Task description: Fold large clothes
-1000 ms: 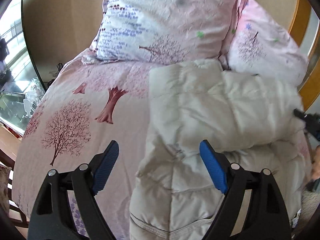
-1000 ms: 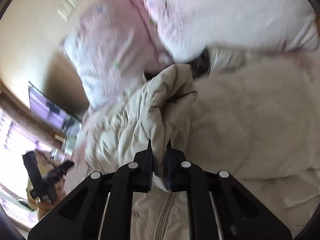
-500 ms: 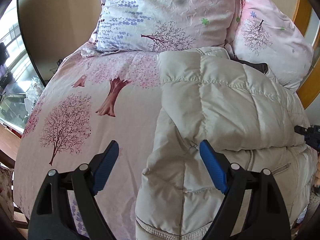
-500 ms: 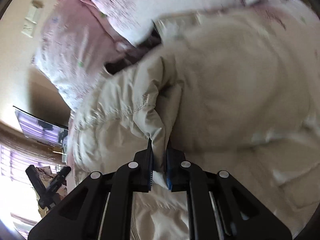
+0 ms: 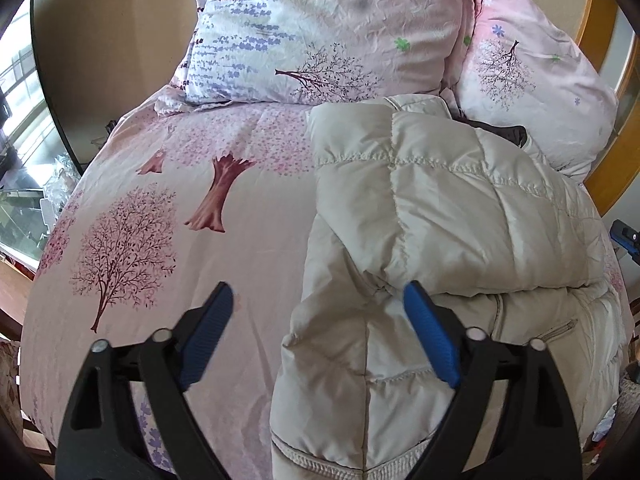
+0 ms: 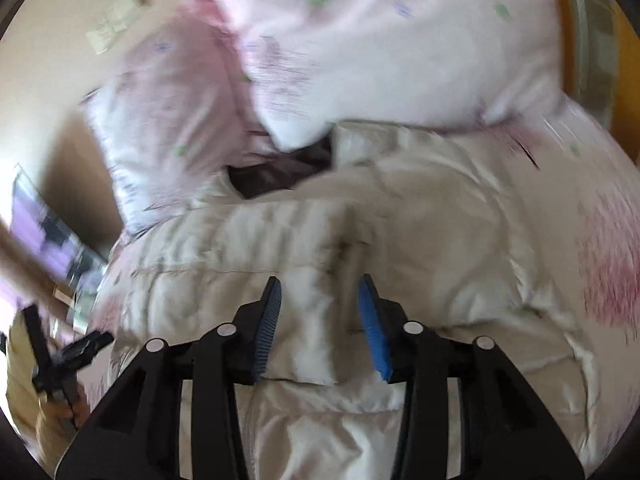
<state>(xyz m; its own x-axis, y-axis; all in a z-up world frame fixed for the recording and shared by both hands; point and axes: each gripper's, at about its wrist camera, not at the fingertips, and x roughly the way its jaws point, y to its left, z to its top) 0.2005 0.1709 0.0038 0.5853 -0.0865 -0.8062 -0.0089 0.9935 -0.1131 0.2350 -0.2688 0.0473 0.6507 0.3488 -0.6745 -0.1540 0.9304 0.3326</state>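
A cream quilted puffer jacket (image 5: 440,220) lies folded over on the pink tree-print bedcover (image 5: 192,208), on the right half of the bed. My left gripper (image 5: 318,300) is open and empty, hovering over the jacket's left edge. In the blurred right wrist view the jacket (image 6: 420,232) fills the middle, and my right gripper (image 6: 320,296) is open just above its folded layer, holding nothing. The right gripper's tip (image 5: 626,238) shows at the right edge of the left wrist view.
Two floral pillows (image 5: 332,28) (image 5: 532,80) stand at the head of the bed, with a dark garment (image 5: 504,132) between jacket and pillow. A wooden headboard frame (image 5: 608,120) is at the right. A window and clutter (image 5: 24,160) lie left of the bed.
My right gripper has opened and let go of the jacket flap it carried over. The flap now lies flat on the jacket. The left gripper has barely moved.
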